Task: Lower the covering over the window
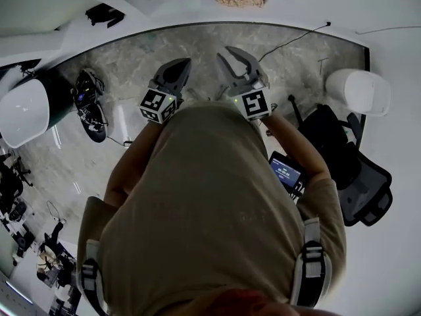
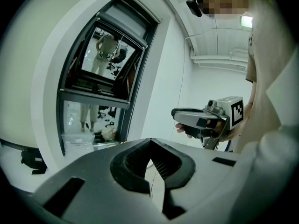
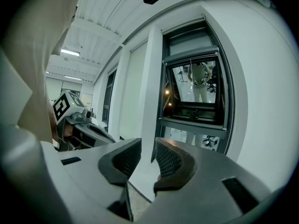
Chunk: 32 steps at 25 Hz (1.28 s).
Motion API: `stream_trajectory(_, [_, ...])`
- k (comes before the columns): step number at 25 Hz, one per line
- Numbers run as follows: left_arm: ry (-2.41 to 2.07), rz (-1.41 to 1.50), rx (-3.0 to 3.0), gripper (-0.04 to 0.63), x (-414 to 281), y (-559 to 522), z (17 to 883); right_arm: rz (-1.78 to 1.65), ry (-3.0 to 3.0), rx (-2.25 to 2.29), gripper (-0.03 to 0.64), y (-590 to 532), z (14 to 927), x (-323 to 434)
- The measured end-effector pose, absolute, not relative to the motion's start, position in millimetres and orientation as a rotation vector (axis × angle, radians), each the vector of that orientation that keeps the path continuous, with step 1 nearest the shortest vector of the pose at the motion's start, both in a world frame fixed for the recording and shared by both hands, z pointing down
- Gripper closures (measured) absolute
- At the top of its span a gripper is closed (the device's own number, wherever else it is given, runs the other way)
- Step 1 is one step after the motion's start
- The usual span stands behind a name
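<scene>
**Left claw shut, right claw half open, window well ahead**

The left claw has its jaws pressed together at the tips, and no object is gripped between them. A thin dark line shows through the slit lower down, but I cannot tell what it is. The right claw stands partly open with a plain gap between its ribbed pads. Nothing is in that gap, and only the pale floor shows through it.

The person holds both claws side by side in front of the chest, each pointing roughly level. Each claw shows in the other's view, with a hand around its grip.

The window is set in the white wall in front of the claws and well apart from them. Its dark glass reflects the person. What looks to be the covering is a grey band across the top of the frame, and the glass beneath it is bare.

An office chair stands to the person's right on the grey floor.
</scene>
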<state>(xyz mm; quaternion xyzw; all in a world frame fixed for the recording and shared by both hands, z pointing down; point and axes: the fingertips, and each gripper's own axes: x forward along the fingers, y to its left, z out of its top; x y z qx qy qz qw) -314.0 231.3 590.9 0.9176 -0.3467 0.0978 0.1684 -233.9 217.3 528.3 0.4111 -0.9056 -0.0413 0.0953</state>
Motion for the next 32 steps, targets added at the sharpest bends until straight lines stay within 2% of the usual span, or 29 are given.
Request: stream_trajectory(32, [-1.016,0.263,2.570,0.580,-319.1,220.8,594.7,-0.091,-2.598,1.242,0.525,214.3,540.8,-226.7])
